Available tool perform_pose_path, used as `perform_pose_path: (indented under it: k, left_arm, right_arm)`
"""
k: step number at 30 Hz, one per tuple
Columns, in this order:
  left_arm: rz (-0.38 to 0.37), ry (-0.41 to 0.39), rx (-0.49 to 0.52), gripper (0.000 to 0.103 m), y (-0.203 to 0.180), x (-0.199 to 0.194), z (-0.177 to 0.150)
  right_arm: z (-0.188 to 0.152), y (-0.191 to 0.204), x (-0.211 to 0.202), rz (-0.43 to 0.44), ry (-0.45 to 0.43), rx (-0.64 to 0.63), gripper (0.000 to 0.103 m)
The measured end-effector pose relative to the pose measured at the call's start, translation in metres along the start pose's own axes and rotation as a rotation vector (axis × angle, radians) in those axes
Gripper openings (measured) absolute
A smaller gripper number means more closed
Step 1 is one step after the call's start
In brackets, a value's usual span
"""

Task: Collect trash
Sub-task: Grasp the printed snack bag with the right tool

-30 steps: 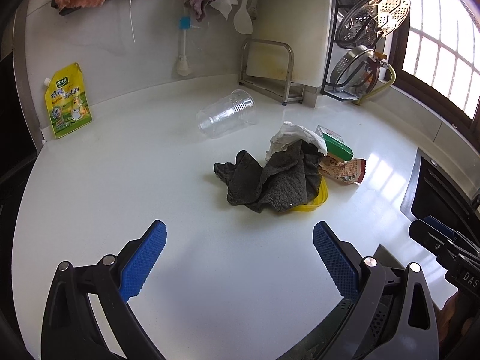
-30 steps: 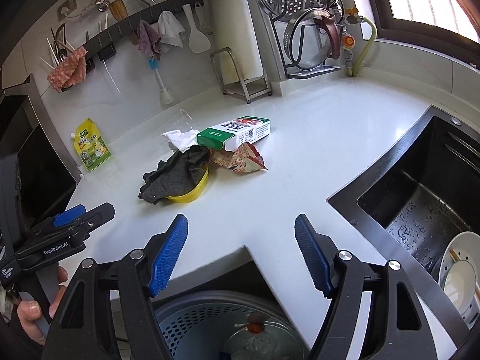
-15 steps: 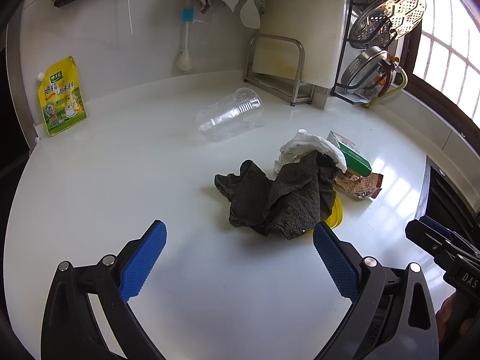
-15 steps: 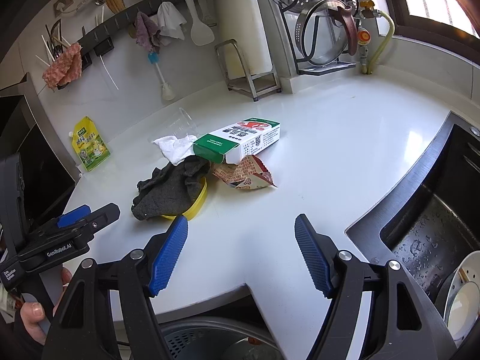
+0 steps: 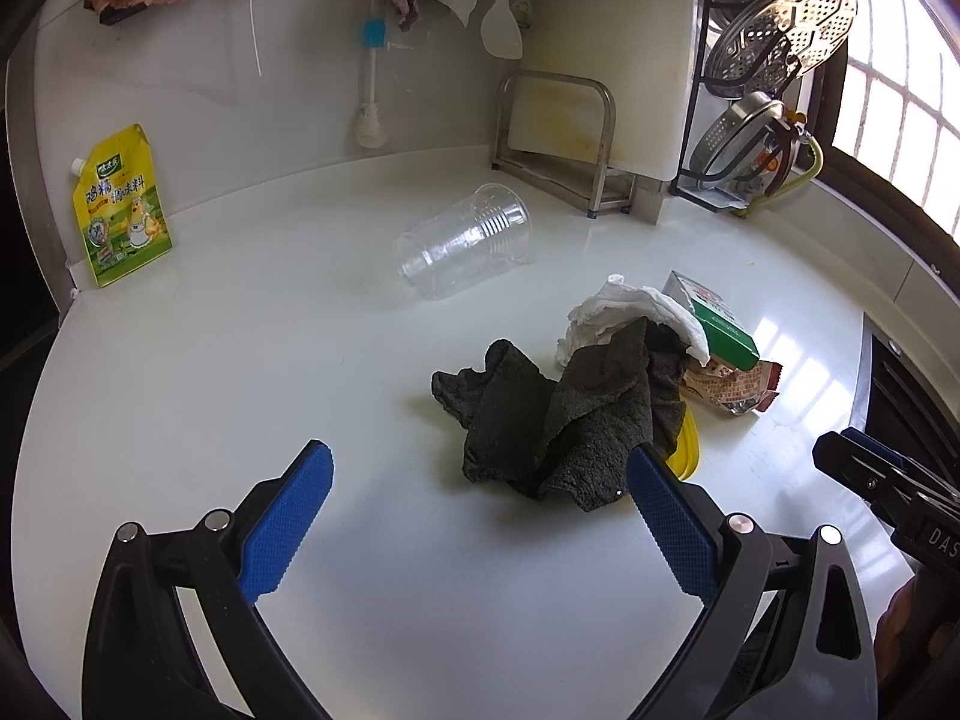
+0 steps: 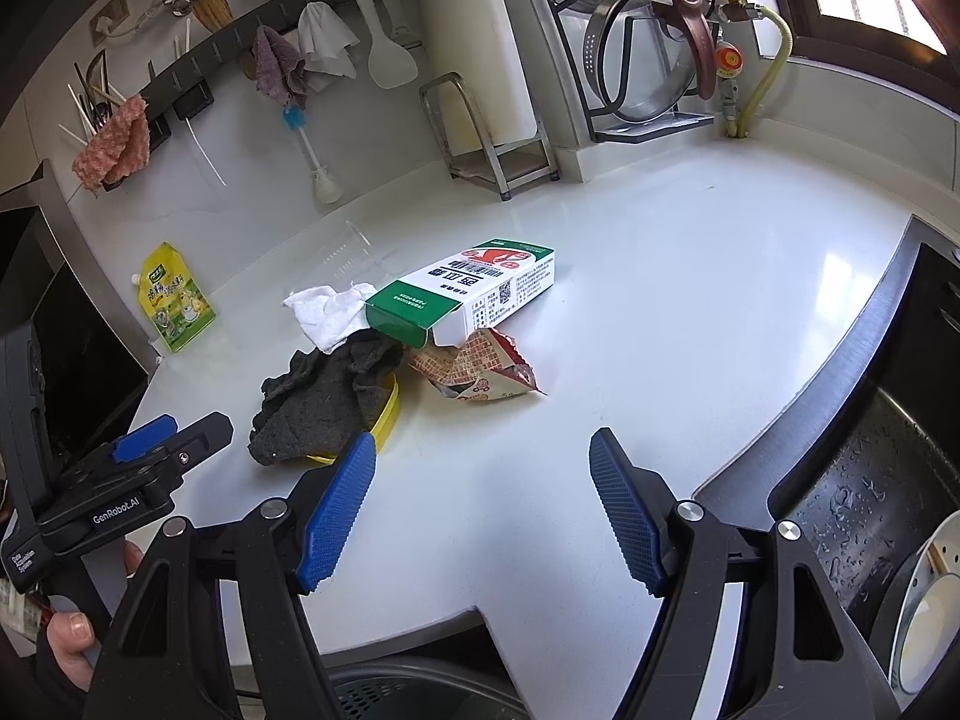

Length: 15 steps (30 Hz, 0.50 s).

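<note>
A pile of trash lies mid-counter: a dark grey rag (image 5: pixel 570 420) (image 6: pixel 324 396) over a yellow lid (image 5: pixel 687 450) (image 6: pixel 390 414), a crumpled white tissue (image 5: pixel 624 312) (image 6: pixel 327 312), a green-and-white carton (image 6: pixel 474 294) (image 5: pixel 714 324) and a torn snack wrapper (image 6: pixel 474 369) (image 5: pixel 732 387). A clear plastic cup (image 5: pixel 465 240) lies on its side behind. My left gripper (image 5: pixel 477 516) is open and empty, just short of the rag. My right gripper (image 6: pixel 483 510) is open and empty, in front of the wrapper.
A yellow seasoning pouch (image 5: pixel 120 207) (image 6: pixel 174 300) leans on the back wall. A cutting-board stand (image 5: pixel 558 144), dish rack (image 6: pixel 654 60) and hanging utensils line the back. A sink (image 6: pixel 870 480) is at right. A bin (image 6: pixel 414 690) sits below the counter edge.
Both grippers have moved forward toward the trash pile, which looks larger and closer. Both stay open. Nothing on the counter has moved.
</note>
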<state>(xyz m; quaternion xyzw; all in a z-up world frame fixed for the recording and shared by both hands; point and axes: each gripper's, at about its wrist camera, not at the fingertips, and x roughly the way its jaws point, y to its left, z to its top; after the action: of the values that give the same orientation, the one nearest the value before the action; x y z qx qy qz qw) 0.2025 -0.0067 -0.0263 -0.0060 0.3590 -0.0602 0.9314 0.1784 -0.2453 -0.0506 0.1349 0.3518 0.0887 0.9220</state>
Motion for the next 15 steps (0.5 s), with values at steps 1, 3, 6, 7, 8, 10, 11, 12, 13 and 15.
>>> perform_pose_path:
  k: [1,3,6,7,8,10,11,12,13,15]
  left_arm:
    - [0.0,0.002,0.001,0.096,0.0,0.001,0.0]
    - [0.002,0.008,0.003,0.096,0.0,0.002,0.001]
    - [0.01,0.01,0.007,0.096,0.0,0.004,0.003]
    - [0.012,0.009,0.007,0.096,0.0,0.004,0.004]
    - [0.013,0.008,0.007,0.096,0.0,0.005,0.005]
    - [0.015,0.008,0.005,0.096,0.0,0.006,0.006]
    - [0.016,0.01,0.003,0.096,0.001,0.007,0.006]
    - [0.016,0.014,0.001,0.096,0.001,0.008,0.006]
    - [0.014,0.019,0.0,0.096,0.002,0.01,0.006]
    - [0.014,0.024,-0.002,0.096,0.003,0.011,0.005]
  right_arm:
    - [0.001,0.0,0.001,0.0,0.001,0.001,0.071]
    - [0.004,0.0,0.003,0.002,-0.002,-0.001,0.071]
    - [0.01,0.001,0.007,0.006,-0.003,-0.001,0.071]
    - [0.012,0.002,0.008,0.007,-0.004,-0.001,0.071]
    - [0.013,0.003,0.009,0.007,-0.006,-0.004,0.071]
    - [0.017,0.006,0.011,0.004,-0.008,-0.015,0.071]
    - [0.018,0.008,0.013,0.001,-0.009,-0.021,0.071]
    - [0.018,0.009,0.014,-0.001,-0.006,-0.028,0.071]
    - [0.019,0.01,0.016,-0.005,-0.002,-0.034,0.071]
    - [0.021,0.012,0.022,-0.017,0.012,-0.045,0.071]
